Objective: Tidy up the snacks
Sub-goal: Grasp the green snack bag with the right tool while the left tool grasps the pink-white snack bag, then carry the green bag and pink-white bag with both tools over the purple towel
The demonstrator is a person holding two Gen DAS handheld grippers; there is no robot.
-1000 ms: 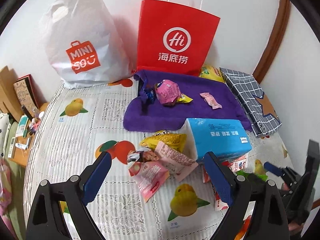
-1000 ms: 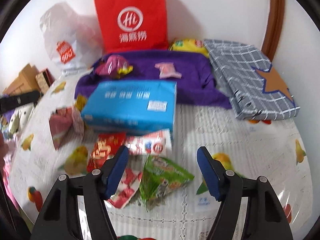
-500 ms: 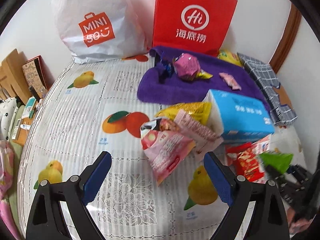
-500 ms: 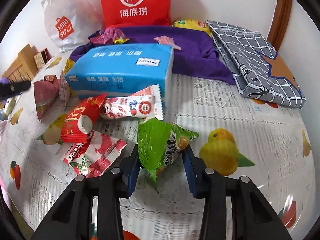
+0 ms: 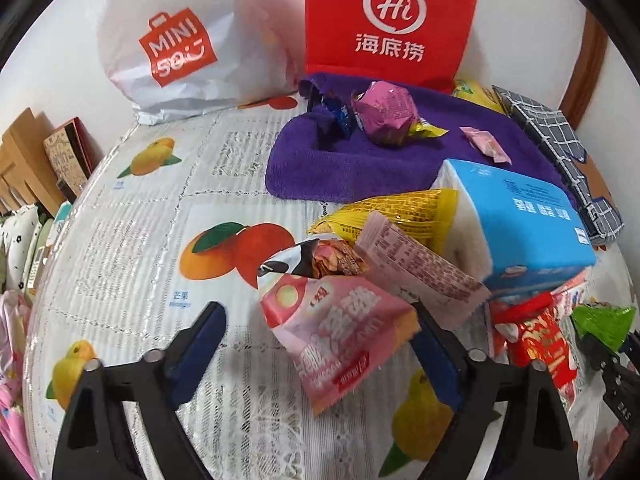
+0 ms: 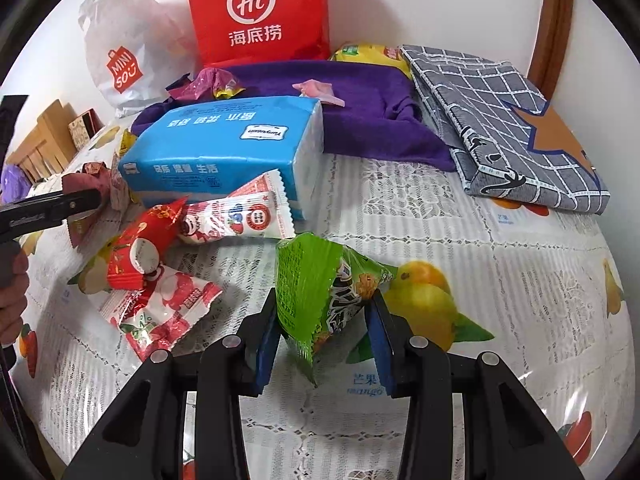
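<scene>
The right gripper point(image 6: 322, 338) pinched a green crinkled snack packet point(image 6: 320, 292) above the fruit-printed tablecloth point(image 6: 460, 208). The left gripper point(image 5: 316, 344), jaws just closing, straddled a pink foil snack packet point(image 5: 340, 328), right pad touching it.

**Stuff you can't really make out**

The red paper bag point(image 6: 256, 12) gets chopped off at 12 o'clock in both views. The yellow packet point(image 6: 366, 53) is mostly tucked behind the purple towel point(image 6: 360, 100). At 9 o'clock, a hand point(image 6: 10, 300) runs off frame.
</scene>
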